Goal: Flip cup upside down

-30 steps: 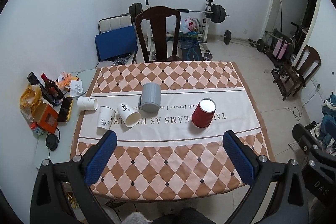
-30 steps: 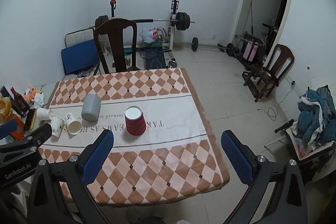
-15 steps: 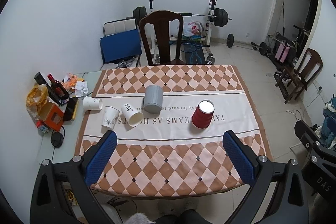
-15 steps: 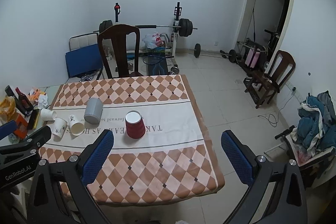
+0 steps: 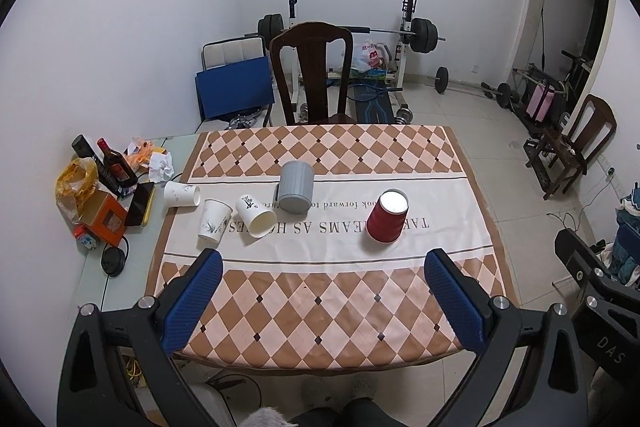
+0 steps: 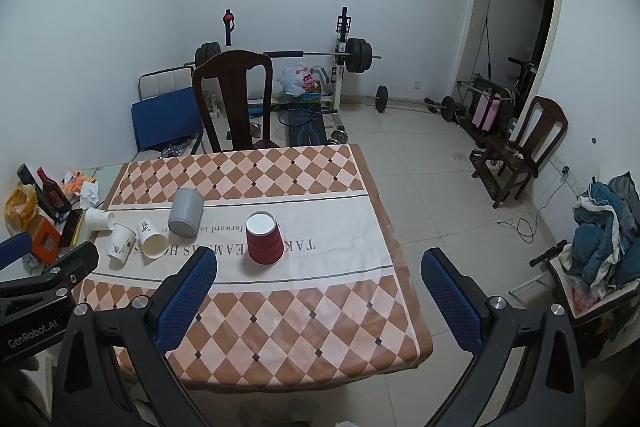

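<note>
While we hold the left gripper (image 5: pixel 320 291) and right gripper (image 6: pixel 318 287) wide apart and empty, the red cup (image 5: pixel 387 215) stands inverted mid-table (image 5: pixel 320 307), toward its right edge.

Both wrist views high, well back, facing the table (image 5: pixel 320 291), sharing its cups

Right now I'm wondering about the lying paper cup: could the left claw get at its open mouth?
Probably yes. The left claw is open and empty, and the lying paper cup points its mouth toward it across bare tablecloth.
</note>
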The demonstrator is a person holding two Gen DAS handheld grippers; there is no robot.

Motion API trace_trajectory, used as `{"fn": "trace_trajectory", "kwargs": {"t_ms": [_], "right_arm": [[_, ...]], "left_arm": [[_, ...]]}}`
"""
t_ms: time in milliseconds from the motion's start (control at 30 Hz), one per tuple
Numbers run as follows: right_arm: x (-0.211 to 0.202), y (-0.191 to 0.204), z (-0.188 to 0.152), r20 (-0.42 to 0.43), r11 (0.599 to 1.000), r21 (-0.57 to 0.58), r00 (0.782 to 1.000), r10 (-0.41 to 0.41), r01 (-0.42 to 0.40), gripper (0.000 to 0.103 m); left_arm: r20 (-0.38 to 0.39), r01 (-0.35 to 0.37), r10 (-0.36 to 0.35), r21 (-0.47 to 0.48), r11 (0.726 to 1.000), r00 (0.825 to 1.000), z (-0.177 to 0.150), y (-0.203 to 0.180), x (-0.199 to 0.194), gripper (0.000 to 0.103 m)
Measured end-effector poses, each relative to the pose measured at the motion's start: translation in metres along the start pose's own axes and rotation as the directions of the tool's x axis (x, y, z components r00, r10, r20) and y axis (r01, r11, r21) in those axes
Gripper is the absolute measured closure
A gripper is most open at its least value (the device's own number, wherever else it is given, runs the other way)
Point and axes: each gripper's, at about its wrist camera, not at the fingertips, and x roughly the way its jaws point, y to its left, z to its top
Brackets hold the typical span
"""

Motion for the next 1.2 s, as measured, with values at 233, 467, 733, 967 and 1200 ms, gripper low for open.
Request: {"fn": "trace_trajectory", "kwargs": {"t_ms": [233, 467, 733, 967, 1200], "right_arm": [[-0.009, 0.003, 0.000, 0.005, 1.000, -0.009, 1.000, 0.010, -0.009, 0.000], [-0.012, 0.007, 0.003, 0.008, 1.000, -0.008, 1.000, 0.013, -0.013, 0.000], [-0.013, 0.007, 0.002, 0.007, 1.000, -0.008, 1.000, 0.016, -0.015, 0.000], [-0.014, 0.008, 0.003, 0.010, 1.000, -0.010, 1.000, 0.016, -0.015, 0.000], [-0.016, 0.009, 0.002, 0.006, 1.000, -0.011, 1.000, 0.014, -0.014, 0.000]], "left_arm": [[0.007, -0.009, 0.009, -0.004, 1.000, 1.000, 0.001, 0.002, -0.007, 0.000], [0.007, -0.010, 0.010, -0.006, 1.000, 1.000, 0.002, 0.003, -0.010, 0.000], [0.015, -0.025, 0.025, 0.002, 1.000, 1.000, 0.003, 0.002, -0.015, 0.000], [0.007, -0.026, 0.026, -0.004, 1.000, 1.000, 0.004, 0.001, -0.018, 0.000], [0.010, -0.024, 0.024, 0.001, 1.000, 1.000, 0.002, 0.002, -0.017, 0.000]]}}
